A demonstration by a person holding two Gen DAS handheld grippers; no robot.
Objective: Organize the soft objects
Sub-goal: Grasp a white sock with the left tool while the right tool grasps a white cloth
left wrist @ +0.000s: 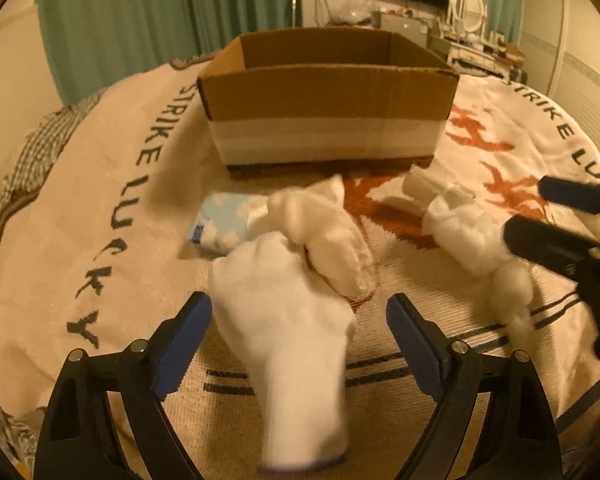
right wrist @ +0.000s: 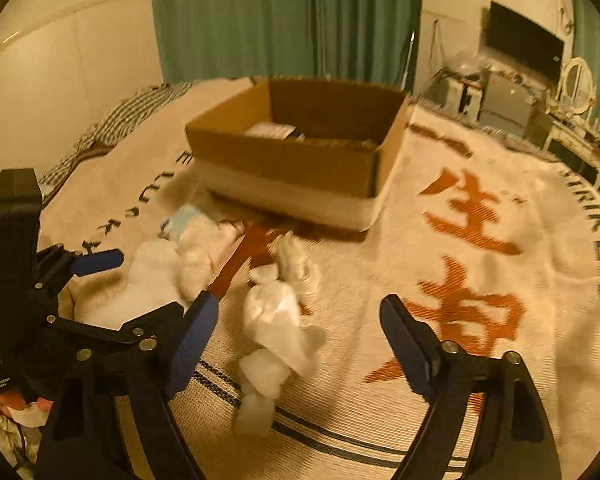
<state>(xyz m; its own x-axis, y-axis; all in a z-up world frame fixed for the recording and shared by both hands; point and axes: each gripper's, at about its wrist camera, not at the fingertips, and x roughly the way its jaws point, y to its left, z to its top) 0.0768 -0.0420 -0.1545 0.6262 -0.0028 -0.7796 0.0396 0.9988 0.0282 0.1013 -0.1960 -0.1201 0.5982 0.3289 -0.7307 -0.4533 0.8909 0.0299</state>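
Observation:
An open cardboard box [left wrist: 328,92] stands on the bed blanket; it also shows in the right wrist view [right wrist: 300,160] with a small item inside. In front of it lie a white glove [left wrist: 288,320], a white bundle [left wrist: 324,232] and a blue cloud-print cloth [left wrist: 224,220]. My left gripper [left wrist: 300,332] is open, its jaws either side of the glove. A second white cotton bundle [left wrist: 472,240] lies to the right; it shows in the right wrist view [right wrist: 276,328]. My right gripper [right wrist: 300,340] is open above this bundle.
The cream blanket [right wrist: 480,280] with orange characters and black letters covers the bed. A striped cloth [right wrist: 120,120] lies at the far left. Green curtains [right wrist: 284,16], a TV [right wrist: 524,48] and a dresser [right wrist: 580,128] stand beyond the bed.

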